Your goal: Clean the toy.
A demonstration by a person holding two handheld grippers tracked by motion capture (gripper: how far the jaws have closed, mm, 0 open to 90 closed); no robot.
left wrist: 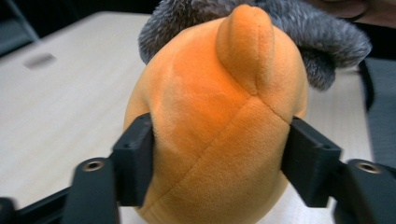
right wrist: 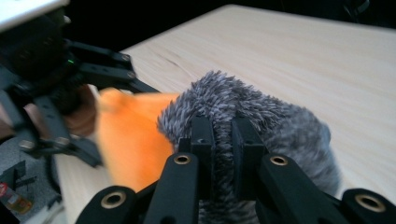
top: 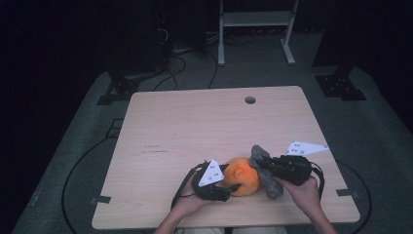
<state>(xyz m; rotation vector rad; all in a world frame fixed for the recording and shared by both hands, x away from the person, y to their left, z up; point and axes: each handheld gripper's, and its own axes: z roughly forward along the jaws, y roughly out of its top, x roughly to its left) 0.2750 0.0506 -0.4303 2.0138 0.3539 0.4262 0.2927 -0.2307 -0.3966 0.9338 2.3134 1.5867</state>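
Looking down from the high view, the left gripper (top: 229,184) and right gripper (top: 260,165) meet near the desk's (top: 195,126) front edge, right of its middle, over an orange plush toy (top: 242,176) with a grey furry part (top: 267,170). In the left gripper view, the jaws stand partly open, pressing the orange body (left wrist: 210,135) from both sides. In the right gripper view, the jaws are pinched nearly shut on the grey fur (right wrist: 261,116). Both grips look secured; whether pulling or fitting the fur comes next, I cannot tell.
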